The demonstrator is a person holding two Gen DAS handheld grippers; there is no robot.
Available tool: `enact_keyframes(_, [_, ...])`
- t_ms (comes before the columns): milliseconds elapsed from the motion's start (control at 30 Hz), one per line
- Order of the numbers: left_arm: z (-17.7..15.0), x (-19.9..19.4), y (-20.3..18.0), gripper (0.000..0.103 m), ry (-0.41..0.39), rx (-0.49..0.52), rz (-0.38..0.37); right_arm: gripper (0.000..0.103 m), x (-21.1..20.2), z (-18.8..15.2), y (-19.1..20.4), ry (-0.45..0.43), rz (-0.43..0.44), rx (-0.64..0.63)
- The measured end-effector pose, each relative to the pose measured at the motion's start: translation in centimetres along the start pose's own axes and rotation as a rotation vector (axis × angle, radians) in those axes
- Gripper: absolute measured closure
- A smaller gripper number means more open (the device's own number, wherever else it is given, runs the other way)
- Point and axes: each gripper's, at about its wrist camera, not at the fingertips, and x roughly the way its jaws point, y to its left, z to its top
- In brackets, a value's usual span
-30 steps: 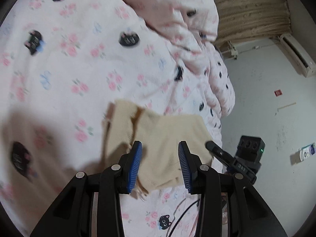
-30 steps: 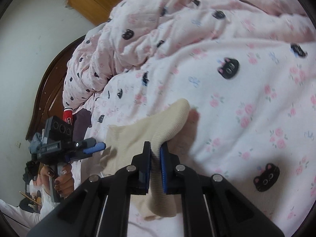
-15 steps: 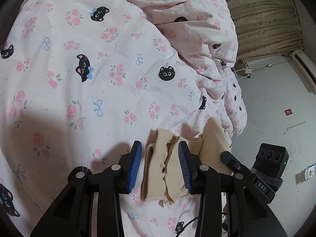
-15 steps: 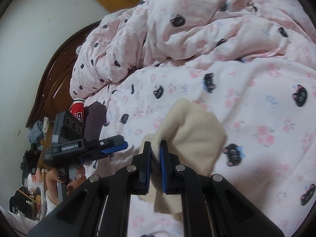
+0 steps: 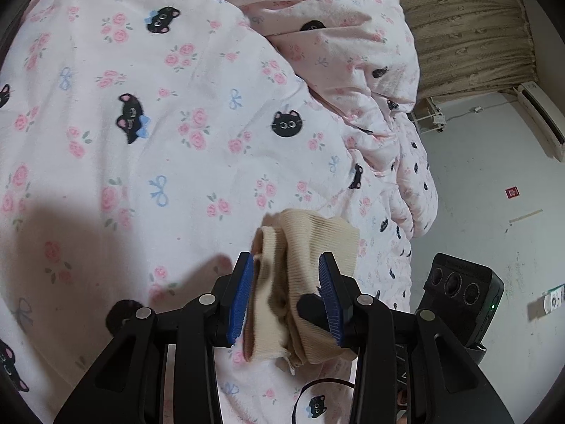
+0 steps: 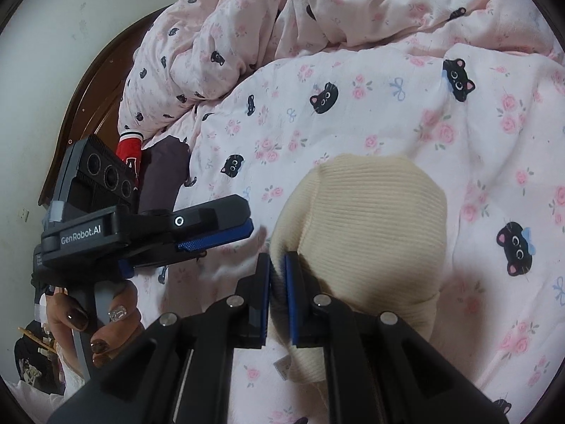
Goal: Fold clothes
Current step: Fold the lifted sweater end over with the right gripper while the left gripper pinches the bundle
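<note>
A cream ribbed garment (image 5: 310, 233) lies bunched into a thick bundle on the pink bedcover (image 5: 159, 123). My left gripper (image 5: 286, 258) is open and straddles the near end of the bundle, with cloth filling the gap between its blue pads. In the right wrist view the same garment (image 6: 370, 219) bulges as a rounded fold, and my right gripper (image 6: 277, 259) is shut on its left edge. The left gripper (image 6: 212, 236) shows there side-on, just left of the fold, held by a person's hand (image 6: 106, 321).
A bunched pink duvet (image 6: 247, 24) piles up at the far side of the bed. A red garment (image 6: 130, 152) and a dark one (image 6: 162, 173) lie by the wooden headboard (image 6: 88, 88). A black cable (image 5: 317, 388) trails on the cover.
The garment, spread wider a second ago, is now gathered into a compact bundle between my left fingers. The right gripper has kept its hold while the left gripper closed in beside it.
</note>
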Motion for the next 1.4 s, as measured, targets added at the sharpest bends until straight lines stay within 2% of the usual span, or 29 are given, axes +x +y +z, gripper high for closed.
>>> enact_keyframes(200, [0.4, 2.4, -1.3, 0.069, 0.051, 0.056, -0.049, 0.09, 0.4, -0.3, 0.3, 0.025, -0.026, -0.032])
enact_keyframes(367, [0.7, 5.2, -0.3, 0.069, 0.105, 0.035, 0.009, 0.068, -0.2, -0.8, 1.5, 0.052, -0.042, -0.118])
enact_keyframes(500, [0.7, 5.3, 0.1, 0.069, 0.1, 0.019, 0.013, 0.068, -2.2, -1.6, 2.9, 0.046, -0.072, -0.21])
enact_keyframes(733, [0.7, 5.0, 0.3, 0.069, 0.099, 0.012, 0.02, 0.068, -6.6, -3.5, 1.8, 0.003, -0.287, -0.353])
enact_keyframes(867, [0.7, 5.0, 0.4, 0.069, 0.101, 0.008, 0.017, 0.067, -7.0, -3.7, 0.5, 0.009, -0.328, -0.379])
enact_keyframes(1133, [0.9, 5.2, 0.4, 0.069, 0.106, 0.004, 0.014, 0.068, -5.2, -4.2, 3.1, 0.022, -0.25, -0.471])
enact_keyframes(1233, [0.9, 5.2, 0.4, 0.069, 0.108, 0.005, 0.013, 0.088, -4.1, -4.6, 4.4, 0.055, -0.199, -0.494])
enact_keyframes(1333, [0.9, 5.1, 0.5, 0.069, 0.11, 0.001, 0.01, 0.085, -2.8, -5.8, 5.7, 0.091, -0.16, -0.525])
enact_keyframes(1400, [0.9, 5.0, 0.6, 0.069, 0.113, -0.001, 0.01, 0.083, -0.9, -6.8, 5.6, 0.151, -0.158, -0.522])
